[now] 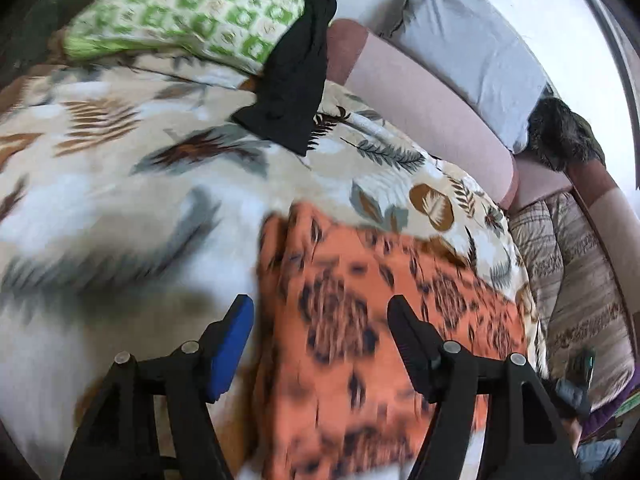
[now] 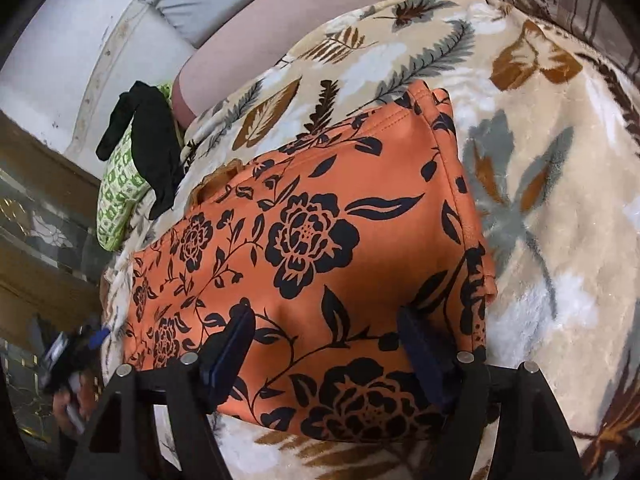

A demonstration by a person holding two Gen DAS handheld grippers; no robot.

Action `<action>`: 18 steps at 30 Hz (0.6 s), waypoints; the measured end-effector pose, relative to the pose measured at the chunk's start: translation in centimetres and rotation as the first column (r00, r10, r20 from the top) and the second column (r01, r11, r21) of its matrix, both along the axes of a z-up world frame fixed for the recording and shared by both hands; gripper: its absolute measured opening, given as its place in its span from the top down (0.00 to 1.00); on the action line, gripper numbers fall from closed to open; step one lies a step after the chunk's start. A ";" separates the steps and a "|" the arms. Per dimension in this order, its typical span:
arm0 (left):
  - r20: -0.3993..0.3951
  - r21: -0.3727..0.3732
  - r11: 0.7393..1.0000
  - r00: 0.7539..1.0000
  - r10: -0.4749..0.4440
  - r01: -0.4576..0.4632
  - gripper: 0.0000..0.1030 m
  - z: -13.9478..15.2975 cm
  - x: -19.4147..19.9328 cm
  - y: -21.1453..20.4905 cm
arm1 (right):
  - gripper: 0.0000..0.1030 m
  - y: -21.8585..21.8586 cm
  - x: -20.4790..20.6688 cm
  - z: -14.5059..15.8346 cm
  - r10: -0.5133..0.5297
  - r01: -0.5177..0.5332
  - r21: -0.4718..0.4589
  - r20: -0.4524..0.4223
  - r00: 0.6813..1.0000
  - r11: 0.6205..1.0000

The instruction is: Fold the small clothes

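Note:
An orange garment with a black flower print (image 2: 320, 256) lies folded flat on a leaf-patterned blanket (image 2: 540, 184). It also shows blurred in the left wrist view (image 1: 360, 340). My left gripper (image 1: 320, 308) is open and empty above the garment's left edge, its left finger over the blanket. My right gripper (image 2: 326, 320) is open, both fingers spread over the garment's near part; I cannot tell if they touch it. A black garment (image 1: 296, 80) lies draped over a green patterned pillow (image 1: 192, 12) at the far side, also seen in the right wrist view (image 2: 152, 144).
A pink bolster (image 1: 432, 100) and a grey pillow (image 1: 472, 44) line the far edge of the bed. A dark furry thing (image 1: 564, 136) lies past them. A striped brown quilt (image 1: 580, 280) is at the right. Wooden furniture (image 2: 36, 200) stands left of the bed.

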State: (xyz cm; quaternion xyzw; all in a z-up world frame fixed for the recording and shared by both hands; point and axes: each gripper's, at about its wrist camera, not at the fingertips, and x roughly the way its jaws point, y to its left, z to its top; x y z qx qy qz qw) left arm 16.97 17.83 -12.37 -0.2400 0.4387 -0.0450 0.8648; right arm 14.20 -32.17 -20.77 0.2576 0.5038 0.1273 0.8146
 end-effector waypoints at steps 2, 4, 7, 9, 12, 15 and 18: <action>-0.053 0.010 1.000 0.998 -0.016 0.017 0.35 -1.9 3.9 -0.2 | 0.25 -0.9 -0.1 0.0 0.000 0.000 0.019 0.004 1.000 1.000; -0.166 0.063 0.998 0.986 -0.014 0.024 0.72 -5.1 7.1 -0.2 | 0.25 -1.0 0.2 0.1 0.002 -0.002 0.033 0.011 1.000 0.999; -0.196 -0.096 0.992 0.978 0.066 -0.086 0.84 -7.2 7.7 2.9 | 0.26 -1.5 0.1 0.0 0.006 -0.006 0.055 0.006 1.000 0.998; -0.200 -0.174 0.977 0.976 0.086 -0.122 0.84 -7.5 7.4 3.8 | 0.26 -1.5 0.2 0.0 0.015 -0.015 0.063 0.002 1.000 0.998; -0.202 -0.238 0.960 0.974 0.100 -0.148 0.80 -7.8 6.5 4.4 | 0.26 -2.0 0.2 -0.6 -0.003 0.004 0.108 -0.008 1.000 0.994; -0.140 -0.073 0.990 0.984 0.110 -0.121 0.79 -4.5 4.5 2.9 | 0.26 -3.0 0.1 -0.3 -0.051 0.057 0.163 -0.038 0.998 0.985; -0.008 0.099 0.994 0.999 0.038 -0.037 0.56 0.1 0.9 -1.1 | 0.25 -2.8 -0.7 2.1 -0.056 0.052 0.161 0.021 0.998 0.986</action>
